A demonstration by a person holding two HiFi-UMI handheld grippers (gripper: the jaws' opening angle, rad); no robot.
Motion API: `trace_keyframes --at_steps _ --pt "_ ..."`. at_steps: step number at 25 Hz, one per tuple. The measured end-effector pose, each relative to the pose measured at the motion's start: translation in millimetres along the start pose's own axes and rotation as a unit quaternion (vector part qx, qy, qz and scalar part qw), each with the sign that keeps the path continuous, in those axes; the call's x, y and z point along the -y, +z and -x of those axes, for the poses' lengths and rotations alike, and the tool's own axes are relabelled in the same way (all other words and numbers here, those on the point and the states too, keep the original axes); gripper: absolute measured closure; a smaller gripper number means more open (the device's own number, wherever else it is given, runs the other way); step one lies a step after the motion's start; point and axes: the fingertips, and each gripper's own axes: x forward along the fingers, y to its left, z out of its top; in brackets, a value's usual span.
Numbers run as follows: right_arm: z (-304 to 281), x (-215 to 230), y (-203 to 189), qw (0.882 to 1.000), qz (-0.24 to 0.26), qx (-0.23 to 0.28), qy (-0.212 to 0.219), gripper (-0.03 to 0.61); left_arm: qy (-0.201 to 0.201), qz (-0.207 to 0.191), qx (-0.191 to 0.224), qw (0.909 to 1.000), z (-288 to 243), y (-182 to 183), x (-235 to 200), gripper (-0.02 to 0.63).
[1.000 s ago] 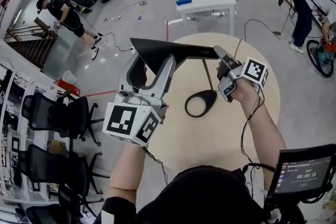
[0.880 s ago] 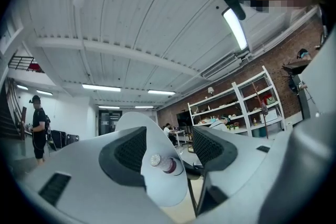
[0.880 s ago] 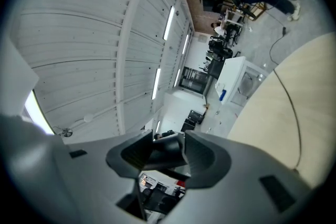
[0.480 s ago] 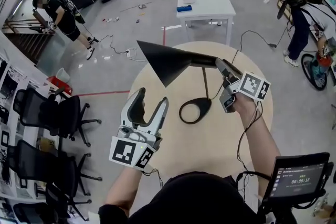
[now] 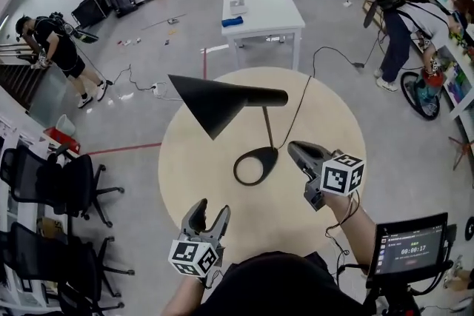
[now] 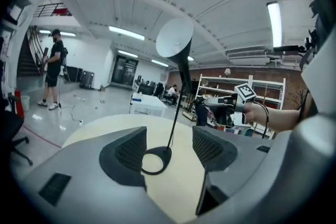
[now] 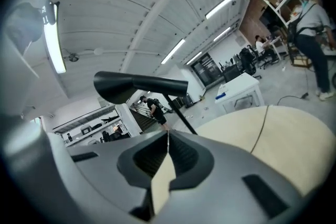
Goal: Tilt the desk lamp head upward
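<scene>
A black desk lamp stands on the round wooden table (image 5: 333, 122). Its cone head (image 5: 211, 103) points left, high above the ring base (image 5: 255, 165). My left gripper (image 5: 210, 209) hangs low at the table's front edge, open and empty, well below the head. In the left gripper view the base (image 6: 155, 160) shows between the open jaws and the head (image 6: 176, 39) rises above. My right gripper (image 5: 291, 148) sits right of the base; its jaws have just been closing and meet with nothing between them. In the right gripper view the head (image 7: 121, 85) is above the gripper (image 7: 168, 136).
The lamp's cable (image 5: 300, 111) runs over the table to the far edge. A white table (image 5: 263, 7) stands behind. Office chairs (image 5: 44, 181) line the left side. People stand at the far left (image 5: 55, 48) and right (image 5: 404, 33). A screen (image 5: 411, 244) sits at my lower right.
The left gripper has dropped from the lamp head to the table's front edge. The right gripper has left the lamp arm's end, moved down and right, and closed its jaws.
</scene>
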Motion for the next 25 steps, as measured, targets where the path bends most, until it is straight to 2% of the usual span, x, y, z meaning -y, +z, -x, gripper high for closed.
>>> trace_keyframes --at_steps 3,8,11,13,17,21,24,25 --pt "23.3 -5.7 -44.1 1.000 -0.009 -0.028 -0.004 0.574 -0.020 0.021 -0.022 0.9993 -1.8 -22.5 10.3 0.330" --pt "56.3 -29.1 -126.3 0.997 -0.052 -0.062 0.001 0.574 -0.072 0.077 -0.036 0.9938 -9.5 -30.6 32.1 0.330" --pt "72.7 -24.1 -141.0 0.996 -0.066 -0.049 -0.026 0.575 -0.087 0.076 -0.052 0.9920 -21.1 -36.5 38.2 0.330" --pt "79.3 -29.0 -134.6 0.998 -0.039 -0.039 -0.039 0.574 -0.098 0.079 -0.060 0.9903 -24.5 -38.2 41.5 0.330" --pt "78.2 -45.5 -109.5 0.996 0.058 -0.029 -0.066 0.574 -0.130 0.075 -0.063 0.9867 -29.0 -38.7 52.4 0.331" --pt "76.0 -53.8 -91.1 0.990 0.111 -0.017 -0.084 0.574 -0.164 0.060 -0.058 0.9829 -37.0 -36.2 69.9 0.424" --pt "76.6 -63.6 -91.7 0.988 0.125 -0.015 -0.085 0.574 -0.177 0.056 -0.056 0.9811 -35.8 -36.7 75.0 0.581" --pt "76.8 -65.6 -93.3 0.988 0.130 -0.015 -0.087 0.574 -0.178 0.053 -0.059 0.9809 -35.6 -38.7 75.5 0.609"
